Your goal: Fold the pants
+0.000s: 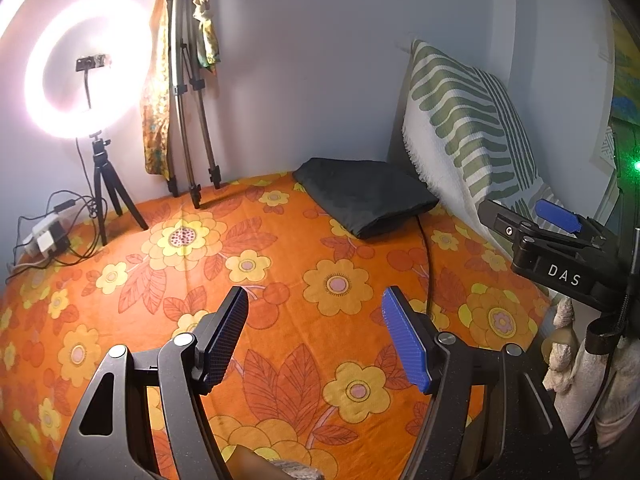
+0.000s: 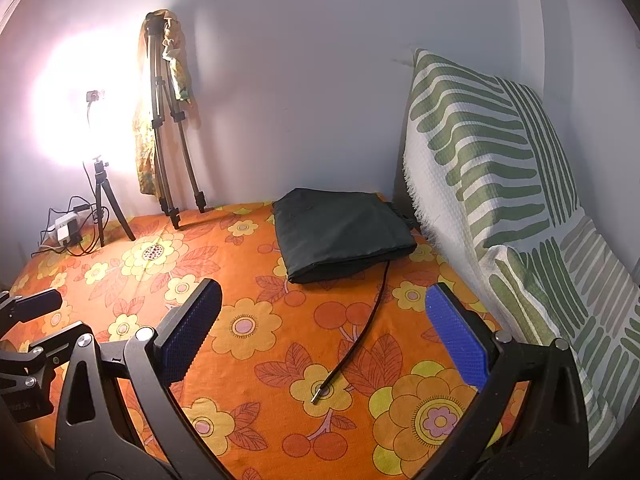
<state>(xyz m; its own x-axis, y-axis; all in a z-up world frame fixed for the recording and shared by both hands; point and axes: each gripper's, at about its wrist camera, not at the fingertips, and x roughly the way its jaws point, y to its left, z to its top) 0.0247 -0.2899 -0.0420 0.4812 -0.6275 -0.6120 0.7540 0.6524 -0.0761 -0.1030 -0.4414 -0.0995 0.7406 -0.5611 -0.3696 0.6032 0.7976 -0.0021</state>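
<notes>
An orange bedspread point(image 2: 248, 272) printed with yellow flowers and red leaves covers the whole work surface, lying flat against a pale wall point(image 2: 320, 80). The dark pants point(image 2: 344, 232) sit folded into a neat rectangle at the far side, near the wall and just beside a green-and-white striped pillow point(image 2: 500, 168) propped at the right. A thin black cable point(image 2: 368, 320) trails from under the pants toward the near edge. In the far left corner a glowing ring light point(image 1: 86, 68) stands on a small tripod point(image 1: 106, 184), with a taller tripod point(image 1: 188, 120) draped in patterned cloth beside it, and a power strip point(image 1: 44, 236) with tangled cords lies at the corner. The left gripper point(image 1: 316, 336) and right gripper point(image 2: 324, 336) both hover over bare bedspread, jaws spread apart, holding nothing, well short of the pants.
</notes>
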